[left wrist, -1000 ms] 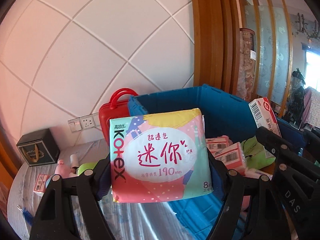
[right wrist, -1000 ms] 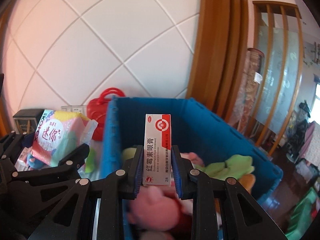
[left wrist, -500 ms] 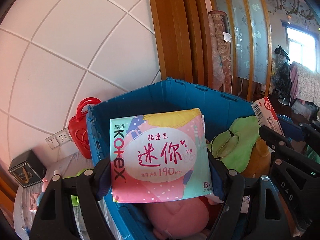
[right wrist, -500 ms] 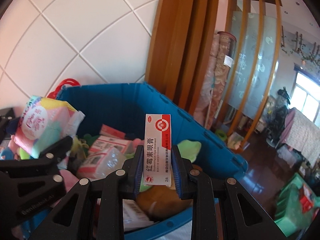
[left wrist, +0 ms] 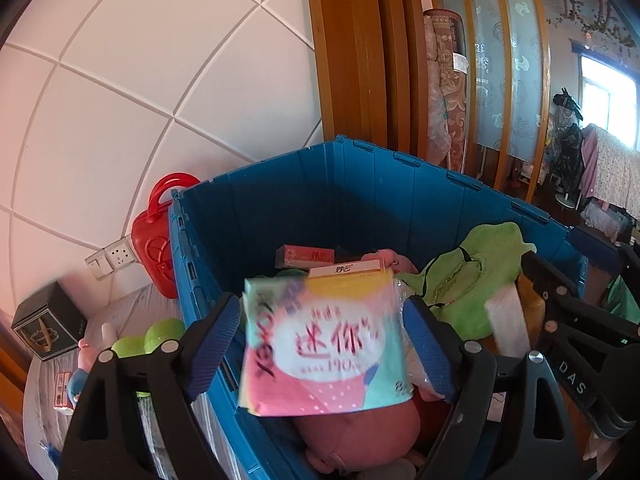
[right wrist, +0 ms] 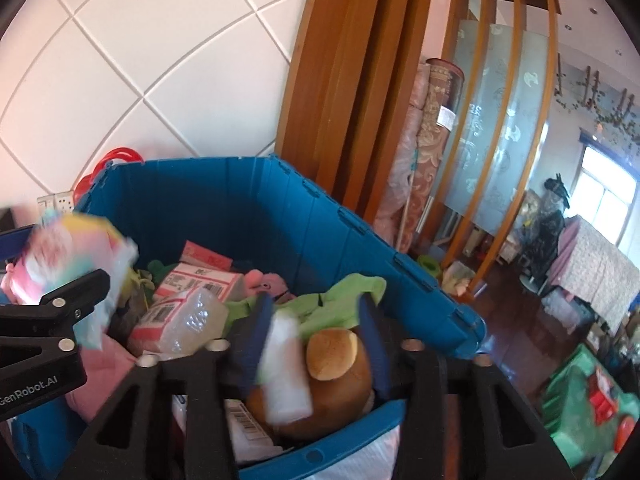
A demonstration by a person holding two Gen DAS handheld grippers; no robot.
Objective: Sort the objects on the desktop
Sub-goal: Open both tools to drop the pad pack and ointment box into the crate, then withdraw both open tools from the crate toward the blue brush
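Though blurred — "190" pack (left wrist: 324, 344).

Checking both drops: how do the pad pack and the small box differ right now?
The pad pack is a wide, soft, pastel pouch; the small box is narrow, stiff and mostly white. The pack spans nearly the whole gap of the left gripper, whose jaws have just been opening; the box sits beside one pad of the right gripper, with room to spare. Both are blurred, released over the blue bin.
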